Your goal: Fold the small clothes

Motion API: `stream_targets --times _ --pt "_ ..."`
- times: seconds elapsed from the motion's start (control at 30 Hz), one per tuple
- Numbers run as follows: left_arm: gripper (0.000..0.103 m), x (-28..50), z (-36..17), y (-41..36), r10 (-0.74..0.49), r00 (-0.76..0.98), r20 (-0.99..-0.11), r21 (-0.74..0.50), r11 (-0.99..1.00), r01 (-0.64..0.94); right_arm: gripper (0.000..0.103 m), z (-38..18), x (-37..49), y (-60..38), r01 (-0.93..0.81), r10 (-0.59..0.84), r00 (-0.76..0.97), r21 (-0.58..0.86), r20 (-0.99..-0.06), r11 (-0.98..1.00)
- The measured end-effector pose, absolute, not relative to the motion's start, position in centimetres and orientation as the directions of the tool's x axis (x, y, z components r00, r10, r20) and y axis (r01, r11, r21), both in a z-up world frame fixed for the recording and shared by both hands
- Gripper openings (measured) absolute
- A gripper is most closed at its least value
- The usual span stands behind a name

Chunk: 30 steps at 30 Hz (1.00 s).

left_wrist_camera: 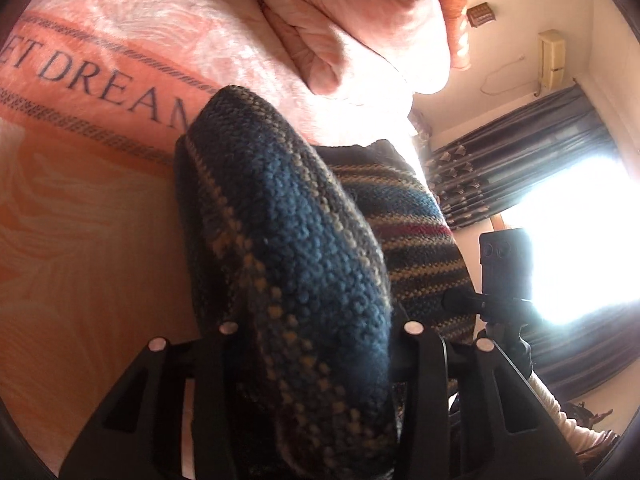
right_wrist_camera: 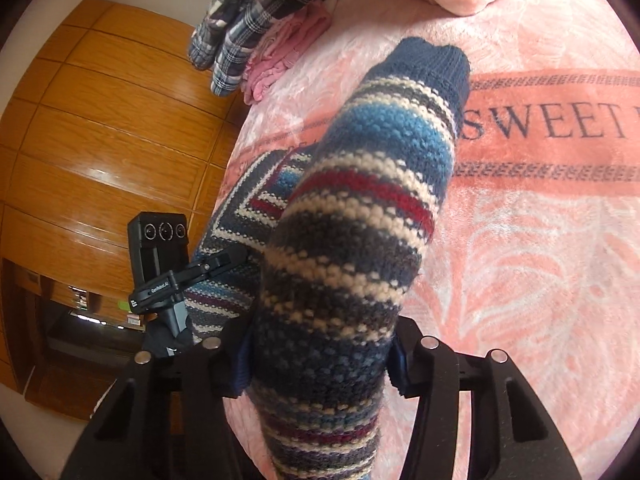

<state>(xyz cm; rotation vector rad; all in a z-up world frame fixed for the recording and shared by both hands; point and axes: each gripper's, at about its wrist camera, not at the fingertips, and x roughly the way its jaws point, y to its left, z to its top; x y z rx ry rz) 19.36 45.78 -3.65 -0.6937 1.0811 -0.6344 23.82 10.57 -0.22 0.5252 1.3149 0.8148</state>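
A striped knit sweater (left_wrist_camera: 288, 248) in blue, cream and red hangs between both grippers above the pink "SWEET DREAMS" blanket (left_wrist_camera: 92, 208). In the left wrist view a thick fold of it bulges over my left gripper (left_wrist_camera: 316, 364) and hides the fingertips; the jaws are shut on it. Further right, the right gripper (left_wrist_camera: 476, 304) pinches the same sweater. In the right wrist view a striped part with a blue ribbed cuff (right_wrist_camera: 436, 64) runs up from my right gripper (right_wrist_camera: 318, 364), shut on the sweater (right_wrist_camera: 352, 240) with its blue pads (right_wrist_camera: 398, 364) pressing the cloth. The left gripper (right_wrist_camera: 236, 256) clamps the sweater's far edge.
A rolled pink quilt (left_wrist_camera: 352, 20) lies at the head of the bed. Plaid clothes (right_wrist_camera: 248, 12) and pink clothes (right_wrist_camera: 280, 52) are piled near the bed's edge. A wooden wardrobe (right_wrist_camera: 100, 140) stands beside the bed. A bright window with dark curtains (left_wrist_camera: 520, 160) is on the other side.
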Motion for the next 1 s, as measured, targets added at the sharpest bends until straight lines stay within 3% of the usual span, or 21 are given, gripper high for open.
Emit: stream_targets --times 0.23,0.53,0.73,1.0 --pt "0.038 15.4 -1.6 36.8 -0.795 0.303 -0.525 -0.806 0.579 0.123 0.052 2.2 19.0 1.7 -0.241 0.732 0.056 0.702 -0.679 0.67" --pt "0.042 10.8 -8.8 29.8 -0.677 0.246 -0.694 -0.696 0.718 0.013 0.053 -4.2 15.0 -2.7 -0.181 0.626 -0.015 0.618 -0.779 0.765" --pt "0.05 10.1 -9.8 28.1 -0.604 0.303 -0.737 -0.623 0.781 0.042 0.062 -6.7 14.3 -2.8 -0.156 0.604 0.008 0.595 -0.797 0.788" --pt "0.057 7.7 -4.1 27.3 -0.425 0.383 -0.82 -0.473 0.88 -0.036 0.081 -3.0 11.7 -4.9 -0.121 0.614 0.042 0.606 -0.788 0.786"
